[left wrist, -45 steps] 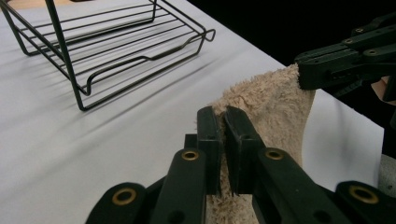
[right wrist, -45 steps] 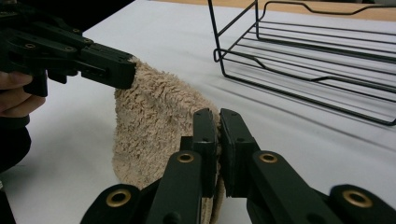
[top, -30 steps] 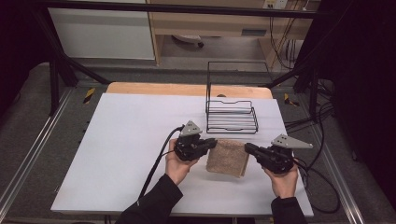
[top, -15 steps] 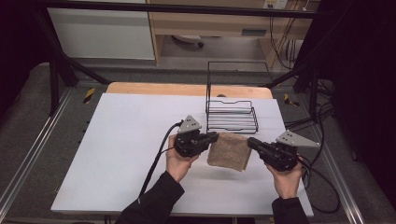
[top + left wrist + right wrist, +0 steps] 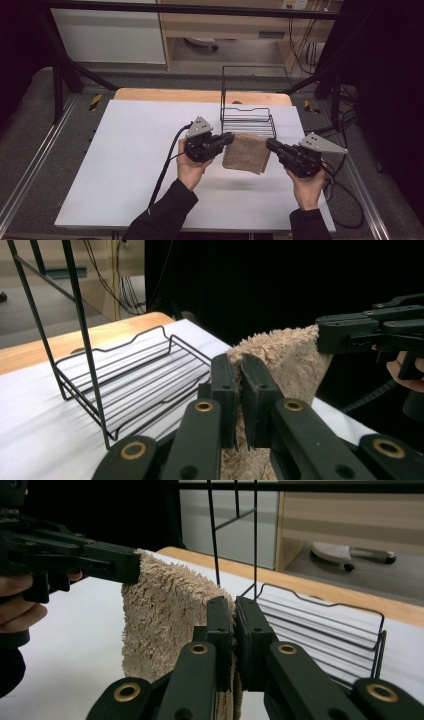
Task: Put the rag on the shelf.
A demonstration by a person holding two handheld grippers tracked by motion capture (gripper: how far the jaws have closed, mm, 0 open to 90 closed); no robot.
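Observation:
A folded beige terry cloth (image 5: 246,152) hangs in the air between my two grippers, just above the white table. My left gripper (image 5: 229,138) is shut on its left top corner, and the cloth (image 5: 285,360) rises from between the black jaws in the left gripper view. My right gripper (image 5: 271,145) is shut on the right top corner; the cloth (image 5: 165,615) hangs down from it in the right gripper view. The other gripper (image 5: 131,565) pinches the far corner there.
A black wire rack (image 5: 248,118) with a tall back frame stands just behind the cloth on the white tabletop (image 5: 130,155). A wooden strip (image 5: 170,95) runs along the table's far edge. Cables trail from both grippers toward the near side.
Both grippers have lifted the cloth off the table, from lying flat to hanging between them, and it now sits slightly nearer the rack.

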